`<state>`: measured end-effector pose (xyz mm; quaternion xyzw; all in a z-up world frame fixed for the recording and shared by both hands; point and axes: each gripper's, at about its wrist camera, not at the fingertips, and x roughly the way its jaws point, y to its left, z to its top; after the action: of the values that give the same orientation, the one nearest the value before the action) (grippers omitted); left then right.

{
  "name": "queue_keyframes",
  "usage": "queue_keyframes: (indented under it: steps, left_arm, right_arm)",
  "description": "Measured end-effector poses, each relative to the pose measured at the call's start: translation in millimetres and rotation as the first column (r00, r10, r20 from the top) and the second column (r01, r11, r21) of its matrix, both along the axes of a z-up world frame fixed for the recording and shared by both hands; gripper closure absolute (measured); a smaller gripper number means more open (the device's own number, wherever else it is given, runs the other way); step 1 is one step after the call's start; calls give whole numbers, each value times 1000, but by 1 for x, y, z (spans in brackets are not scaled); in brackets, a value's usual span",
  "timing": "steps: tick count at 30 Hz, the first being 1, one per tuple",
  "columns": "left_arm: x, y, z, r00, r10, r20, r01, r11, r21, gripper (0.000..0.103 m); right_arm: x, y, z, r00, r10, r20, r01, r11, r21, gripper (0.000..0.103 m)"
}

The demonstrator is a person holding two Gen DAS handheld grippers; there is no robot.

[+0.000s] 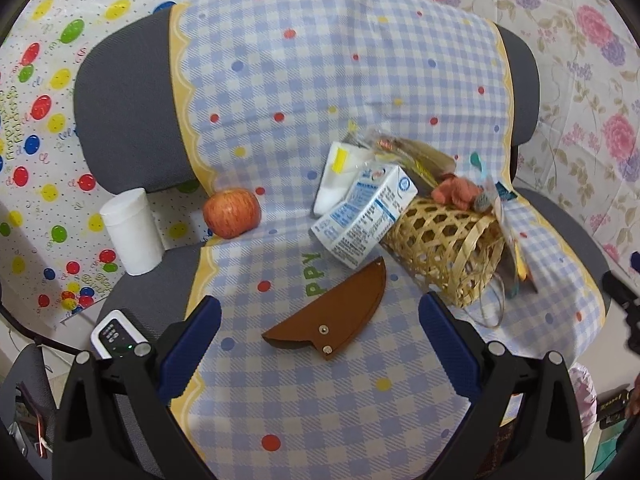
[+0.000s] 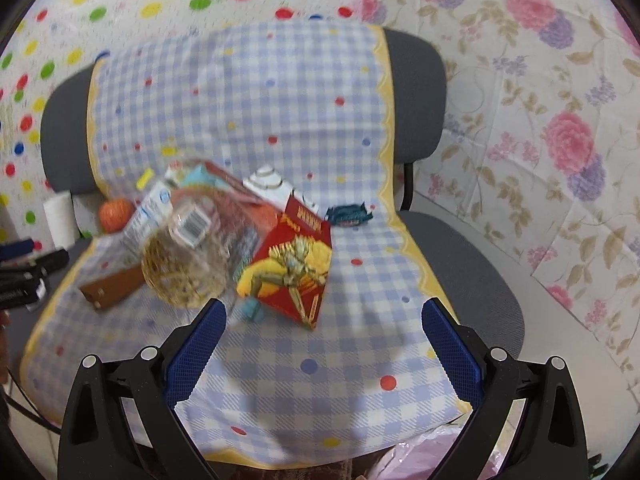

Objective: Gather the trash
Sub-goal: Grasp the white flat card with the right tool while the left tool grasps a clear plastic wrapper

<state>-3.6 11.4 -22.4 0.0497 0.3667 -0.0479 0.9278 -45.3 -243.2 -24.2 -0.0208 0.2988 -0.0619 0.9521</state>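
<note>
Trash sits piled in and around a tipped wicker basket (image 1: 444, 248) on the chair seat. Left gripper (image 1: 320, 332) is spread wide, empty, hovering over the checked cloth (image 1: 300, 80); a brown leather sheath (image 1: 340, 312) lies between its fingers, the milk carton (image 1: 364, 216) just beyond, long axis slanting up to the right. Right gripper (image 2: 324, 340) is likewise spread and empty; the red carton (image 2: 296, 264) lies just ahead, slightly left. Judgement: the right hand is nearer that carton, the left nearer the milk carton.

Milk carton (image 1: 365, 216) leaning on tipped wicker basket (image 1: 444, 256); brown sheath (image 1: 334, 312) beside, left gripper (image 1: 320, 320) spread wide
</note>
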Motion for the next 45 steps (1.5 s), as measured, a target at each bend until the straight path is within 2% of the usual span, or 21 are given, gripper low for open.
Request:
queue_keyframes:
  steps: [1, 4, 10, 13, 20, 24, 27, 29, 33, 35, 39, 42, 45]
  left_arm:
    - [1, -1, -3, 1000, -7, 0, 7, 1000, 3, 7]
    - [5, -6, -7, 1000, -22, 8, 22, 1000, 8, 7]
    - [14, -17, -16, 998, -45, 33, 44, 999, 17, 7]
    - [19, -20, -18, 998, -47, 29, 47, 999, -10, 7]
    - [24, -28, -17, 997, -73, 9, 73, 997, -29, 10]
    - [24, -32, -16, 997, -83, 7, 83, 996, -36, 11]
    - [22, -36, -14, 995, -95, 13, 96, 995, -31, 11]
    - [20, -39, -13, 994, -108, 17, 109, 994, -29, 11]
    - [17, -49, -8, 988, -151, 21, 151, 987, -45, 11]
    - [17, -56, -5, 984, -175, 27, 176, 983, -57, 11]
    - [17, -76, 5, 970, -237, 51, 240, 968, -77, 12]
    - [18, -95, 12, 954, -289, 82, 295, 953, -64, 18]
    - [26, -109, 12, 946, -316, 74, 321, 945, -59, 30]
  right_arm:
    - [3, 0, -9, 999, 6, -45, -7, 999, -36, 6]
    - [12, 2, -31, 995, 32, -92, -39, 997, -68, 8]
    - [32, 10, -54, 988, 83, -128, -99, 987, -125, 13]
    - [41, 14, -62, 985, 98, -145, -120, 982, -149, 34]
    - [58, 21, -74, 975, 143, -172, -176, 966, -191, 36]
    - [72, 30, -82, 973, 140, -183, -187, 944, -271, 49]
    - [75, 32, -82, 976, 132, -173, -179, 939, -293, 63]
    - [76, 26, -78, 977, 128, -171, -169, 951, -258, 76]
    - [75, 5, -66, 981, 131, -146, -146, 985, -93, 86]
    - [72, -11, -60, 988, 111, -107, -111, 994, 12, 101]
    - [59, -38, -46, 999, 38, -22, -34, 990, 137, 103]
    - [44, -54, -33, 999, -24, 40, 17, 985, 169, 103]
    - [33, -64, -22, 997, -56, 57, 46, 985, 168, 103]
